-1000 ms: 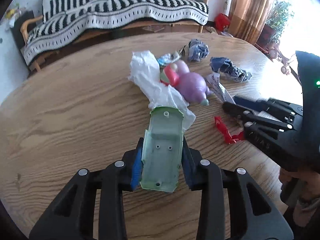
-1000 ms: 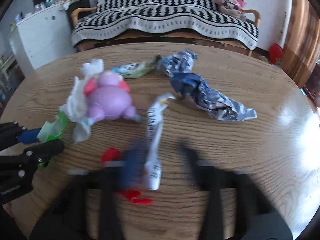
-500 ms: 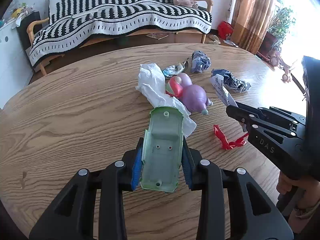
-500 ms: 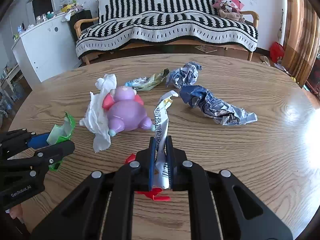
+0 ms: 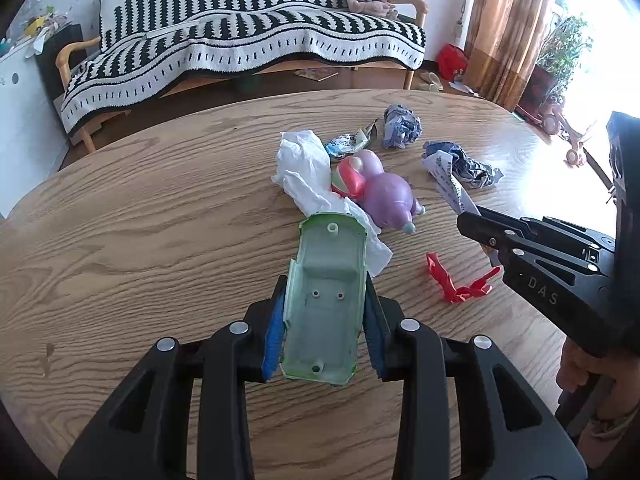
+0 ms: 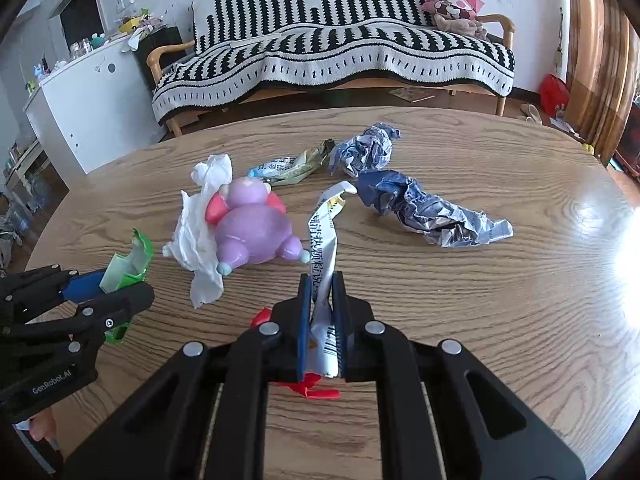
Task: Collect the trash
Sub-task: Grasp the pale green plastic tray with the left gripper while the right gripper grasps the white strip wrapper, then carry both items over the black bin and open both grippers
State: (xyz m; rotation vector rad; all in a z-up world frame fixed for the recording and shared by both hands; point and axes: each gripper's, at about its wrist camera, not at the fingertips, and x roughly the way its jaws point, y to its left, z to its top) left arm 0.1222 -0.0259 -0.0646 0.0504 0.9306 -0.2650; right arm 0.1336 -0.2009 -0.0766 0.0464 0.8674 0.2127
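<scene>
- Lifted since a second before, the white printed wrapper (image 6: 325,264) had come off the round wooden tabletop (image 6: 500,312) and stood pinched between the narrow-set pads of the right gripper (image 6: 322,312), its free end curling up toward the far edge.
- Left gripper (image 5: 325,312) stayed clamped on the sides of a pale green plastic toy-car shell (image 5: 326,300), hollow underside up, held near the tabletop's near edge.
- Only the left wrist view showed the whole red plastic scrap (image 5: 456,282), lying on the wood between the two tools; from the right wrist view it was mostly hidden under the gripper, with bits peeking out (image 6: 314,388).
- At the tabletop's middle sat a purple toy figure (image 6: 250,228) touching a crumpled white tissue (image 6: 196,232).
- Toward the far edge lay a flattened snack packet (image 6: 290,166) and a blue-grey paper ball (image 6: 366,152), with a long crumpled blue-and-silver sheet (image 6: 424,212) nearer the right edge.
- Right wrist view alone took in the white cabinet (image 6: 84,100) at left; both showed the striped sofa (image 5: 240,36), and the left wrist view alone the curtain (image 5: 500,28).
</scene>
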